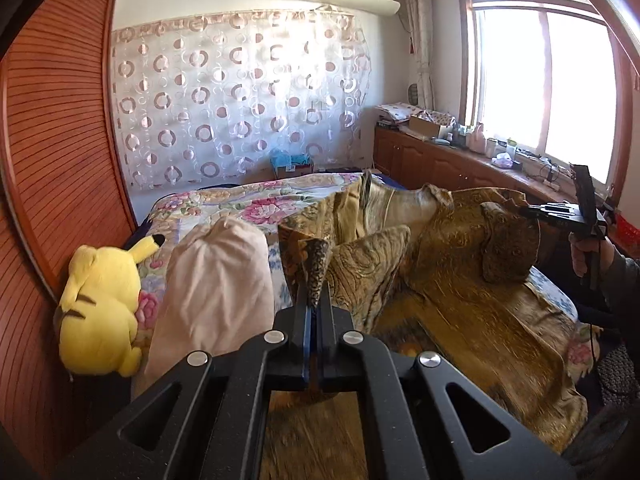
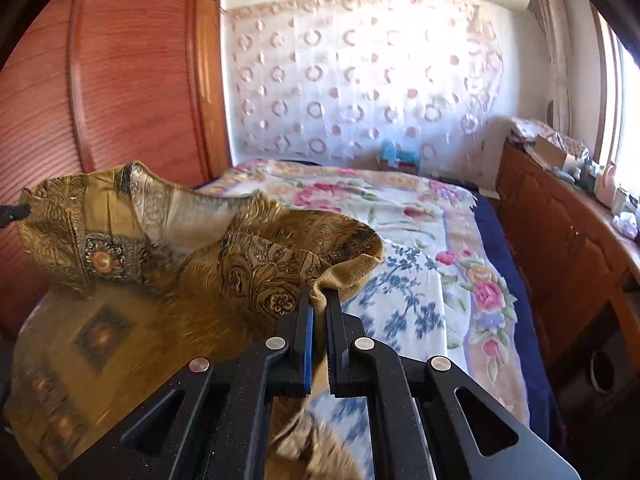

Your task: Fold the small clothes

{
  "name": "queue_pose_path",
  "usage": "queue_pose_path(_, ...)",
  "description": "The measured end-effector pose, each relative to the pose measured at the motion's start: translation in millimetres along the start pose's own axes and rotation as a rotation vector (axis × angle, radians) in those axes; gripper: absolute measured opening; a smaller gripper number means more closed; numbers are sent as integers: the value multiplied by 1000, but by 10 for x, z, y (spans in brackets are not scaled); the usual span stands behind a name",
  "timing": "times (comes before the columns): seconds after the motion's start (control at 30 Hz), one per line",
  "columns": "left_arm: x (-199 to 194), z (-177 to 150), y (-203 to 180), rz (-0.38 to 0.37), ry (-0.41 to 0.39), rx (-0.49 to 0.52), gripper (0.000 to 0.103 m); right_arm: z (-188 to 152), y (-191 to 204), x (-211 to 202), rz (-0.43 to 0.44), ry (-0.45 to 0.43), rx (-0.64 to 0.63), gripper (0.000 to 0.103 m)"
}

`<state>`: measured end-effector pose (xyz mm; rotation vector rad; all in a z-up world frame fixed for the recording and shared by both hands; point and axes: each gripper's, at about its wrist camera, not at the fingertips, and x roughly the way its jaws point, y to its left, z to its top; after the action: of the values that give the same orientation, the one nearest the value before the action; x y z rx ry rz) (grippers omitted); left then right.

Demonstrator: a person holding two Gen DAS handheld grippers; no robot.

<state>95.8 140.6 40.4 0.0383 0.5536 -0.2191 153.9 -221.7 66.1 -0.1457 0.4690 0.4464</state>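
Note:
A gold and brown patterned garment (image 1: 460,264) lies spread over the floral bed (image 1: 240,208), with its far edge lifted. My left gripper (image 1: 314,280) is shut on a patterned corner of it, raised above the bed. In the right wrist view the same garment (image 2: 168,264) sags between both grips. My right gripper (image 2: 320,300) is shut on its plain gold hem, the cloth bunched between the pads. The right gripper (image 1: 532,211) also shows at the far right of the left wrist view, held by a person's hand (image 1: 580,256), with the garment's other corner at its tip.
A yellow plush toy (image 1: 100,300) and a beige cloth bundle (image 1: 216,292) lie at the bed's left side. A wooden wardrobe (image 1: 52,160) stands to the left. A cluttered wooden cabinet (image 1: 460,160) runs under the window. The floral sheet (image 2: 400,240) is bare on the right.

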Motion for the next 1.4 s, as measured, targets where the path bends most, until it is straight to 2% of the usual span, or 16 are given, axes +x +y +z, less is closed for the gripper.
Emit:
queue_pose_path(0.1, -295, -297, 8, 32, 2, -16, 3, -252, 45, -366, 15, -16, 9, 5)
queue_pose_path(0.2, -487, -657, 73, 46, 22, -67, 3, -530, 75, -658, 36, 3, 25, 4)
queue_pose_path(0.4, -512, -1252, 204, 51, 94, -177, 3, -1152, 87, -1139, 40, 74, 64, 4)
queue_pose_path(0.53, -471, -1510, 285, 61, 140, -223, 3, -1449, 51, -1265, 10, 136, 84, 3)
queue_pose_path(0.67, -492, -1538, 287, 58, 145, -226, 3, -1605, -27, -1295, 5, 181, 122, 3)
queue_pose_path(0.77, -541, -1500, 245, 70, 135, -202, 3, -1533, 5, -1284, 7, 188, 115, 3)
queue_pose_path(0.93, -814, -1421, 287, 87, 71, -211, 3, -1431, 47, -1426, -7, 117, 95, 2)
queue_pose_path(1.07, -930, -1389, 283, 113, 73, -189, 3, -1457, 36, -1672, -17, 82, 94, 2)
queue_pose_path(1.27, -914, -1384, 282, 83, 88, -157, 3, -1729, 70, -1736, 1, 154, 87, 2)
queue_pose_path(1.3, -913, -1376, 281, 73, 88, -157, 4, -1716, 66, -1714, 4, 164, 83, 2)
queue_pose_path(1.4, -946, -1330, 247, 98, 69, -129, 20, -1666, 46, -1736, 6, 159, 87, 4)
